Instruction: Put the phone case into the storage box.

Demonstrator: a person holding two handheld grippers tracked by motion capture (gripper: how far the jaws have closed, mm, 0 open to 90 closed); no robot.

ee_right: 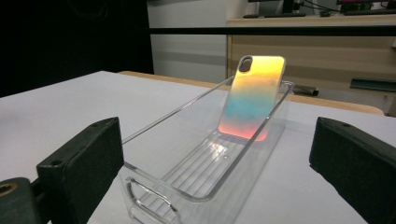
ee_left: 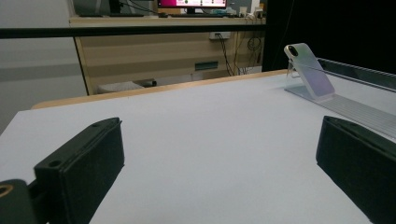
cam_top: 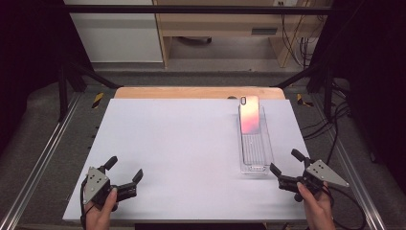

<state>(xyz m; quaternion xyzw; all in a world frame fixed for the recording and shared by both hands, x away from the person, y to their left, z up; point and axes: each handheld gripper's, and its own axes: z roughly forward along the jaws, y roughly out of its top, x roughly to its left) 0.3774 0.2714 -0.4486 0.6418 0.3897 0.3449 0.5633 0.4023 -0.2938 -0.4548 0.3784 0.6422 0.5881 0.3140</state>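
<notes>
Left gripper (cam_top: 126, 169): I hold it at the near left corner of the table, its 2 black jaws spread wide with nothing between them, pointing toward the far right.
Right gripper (cam_top: 283, 162): I hold it at the near right edge of the table, jaws spread wide and empty, just beside the near end of the tray.
Phone case (ee_right: 250, 95): it stands tilted inside the tray, leaning back against the far end wall, camera cut-out at its top left; its back shades from yellow at the top through blue-green to orange-red at the bottom.
Tray (ee_right: 163, 186): clear plastic, long and narrow, with a ribbed floor and a handle slot in its near end; it lies on the right side of the table, running near to far.
Table (cam_top: 182, 143): a pale sheet covers it, with a wooden edge showing along the far side.
From my left gripper: the phone case (ee_left: 309, 70) sits well apart, far right.
</notes>
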